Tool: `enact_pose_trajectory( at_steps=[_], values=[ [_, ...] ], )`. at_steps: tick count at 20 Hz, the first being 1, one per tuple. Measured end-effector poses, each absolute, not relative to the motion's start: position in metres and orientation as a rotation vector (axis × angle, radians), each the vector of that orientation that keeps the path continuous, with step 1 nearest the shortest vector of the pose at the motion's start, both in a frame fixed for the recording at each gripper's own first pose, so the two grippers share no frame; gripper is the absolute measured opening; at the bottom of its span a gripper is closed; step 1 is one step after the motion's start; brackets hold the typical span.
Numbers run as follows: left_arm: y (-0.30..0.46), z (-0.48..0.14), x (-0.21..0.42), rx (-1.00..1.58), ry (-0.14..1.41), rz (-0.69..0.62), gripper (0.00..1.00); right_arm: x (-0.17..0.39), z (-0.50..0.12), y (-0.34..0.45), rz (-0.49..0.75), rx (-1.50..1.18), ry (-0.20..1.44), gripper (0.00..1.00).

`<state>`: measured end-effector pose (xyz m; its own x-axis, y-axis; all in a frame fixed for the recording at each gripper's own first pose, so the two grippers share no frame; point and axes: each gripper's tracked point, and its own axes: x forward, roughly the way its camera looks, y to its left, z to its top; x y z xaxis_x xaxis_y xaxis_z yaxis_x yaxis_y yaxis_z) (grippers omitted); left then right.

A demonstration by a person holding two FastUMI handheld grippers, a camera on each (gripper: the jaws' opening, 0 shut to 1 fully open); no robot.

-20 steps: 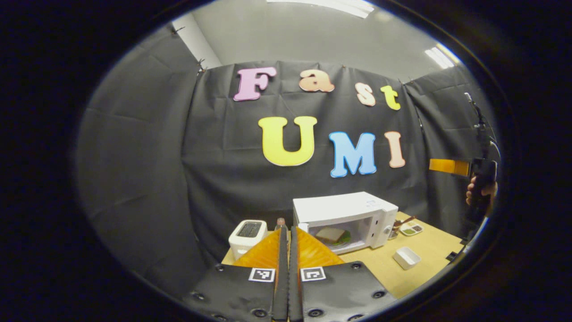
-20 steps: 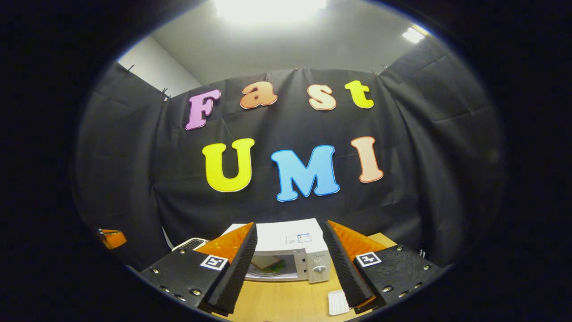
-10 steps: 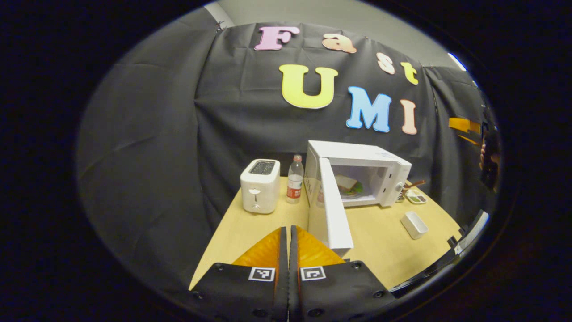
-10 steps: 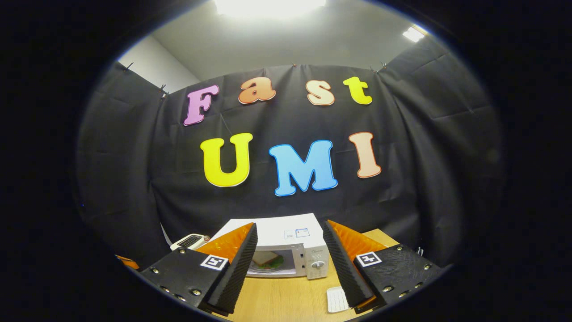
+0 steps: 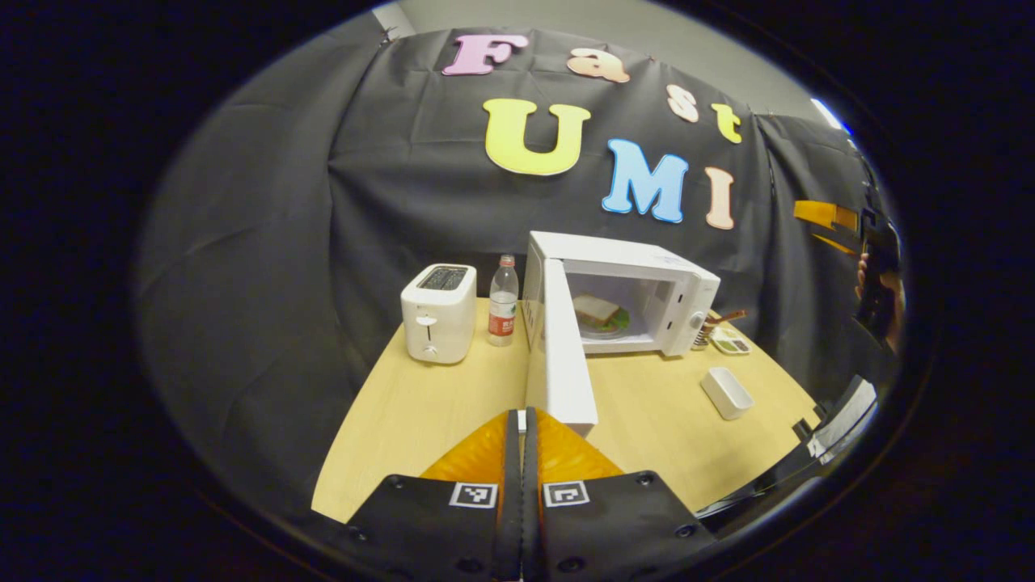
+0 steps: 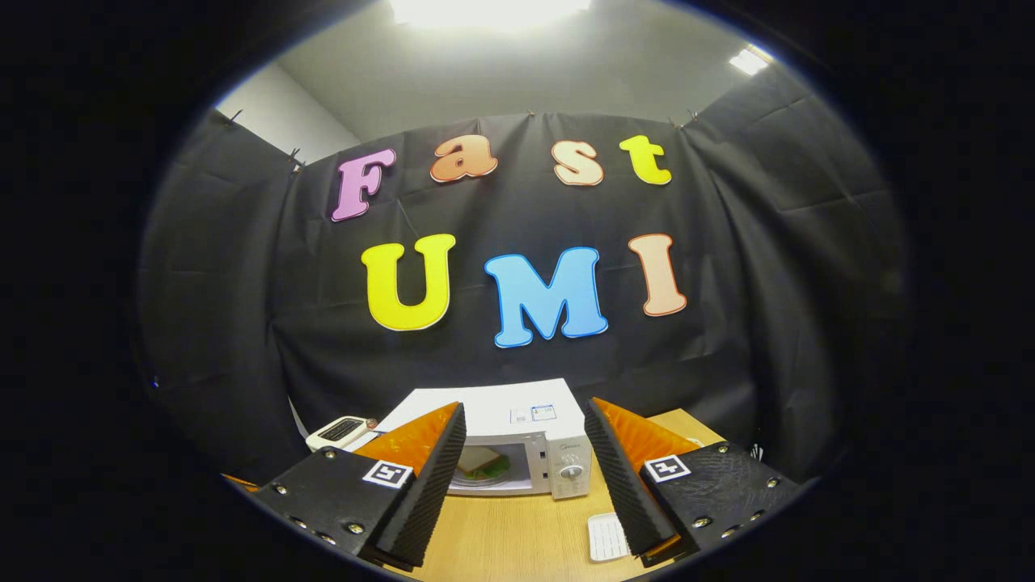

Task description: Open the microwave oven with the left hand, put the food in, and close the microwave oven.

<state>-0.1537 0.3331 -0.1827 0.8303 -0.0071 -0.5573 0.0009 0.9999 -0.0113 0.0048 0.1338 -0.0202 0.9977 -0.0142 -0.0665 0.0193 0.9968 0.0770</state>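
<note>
The white microwave (image 5: pixel 631 267) stands at the back of the wooden table (image 5: pixel 404 420) with its door (image 5: pixel 559 356) swung wide open toward me. Inside, a sandwich (image 5: pixel 596 308) lies on a green plate. My left gripper (image 5: pixel 521 419) is shut with nothing between its fingers, its tips just below the door's near edge; I cannot tell if they touch. In the right gripper view my right gripper (image 6: pixel 525 408) hangs open and empty above the table, facing the microwave (image 6: pixel 517 420) and the sandwich (image 6: pixel 479 461). The right gripper (image 5: pixel 825 215) also appears far right, held by a hand (image 5: pixel 880 283).
A white toaster (image 5: pixel 438 323) and a water bottle (image 5: pixel 502 301) stand left of the microwave. A small white dish (image 5: pixel 726 392) and a sauce tray (image 5: pixel 732 342) lie to its right. The toaster (image 6: pixel 340 431) and dish (image 6: pixel 606 536) also appear in the right gripper view.
The left gripper view has tilted down from the wall to the table, and the door's edge now sits just above the left gripper's tips. The right gripper has barely shifted.
</note>
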Motion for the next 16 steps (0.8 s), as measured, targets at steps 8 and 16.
enact_pose_trajectory(
  at_steps=[8, 16],
  values=[
    [0.254, -0.195, -0.143, -0.029, 0.620, -0.117, 0.07, 0.016, -0.023, 0.104, -0.021, 0.065, 0.066, 0.89],
    [0.157, -0.218, -0.119, -0.064, 0.670, -0.206, 0.07, 0.041, -0.023, 0.057, -0.026, 0.023, 0.052, 0.89]
  ],
)
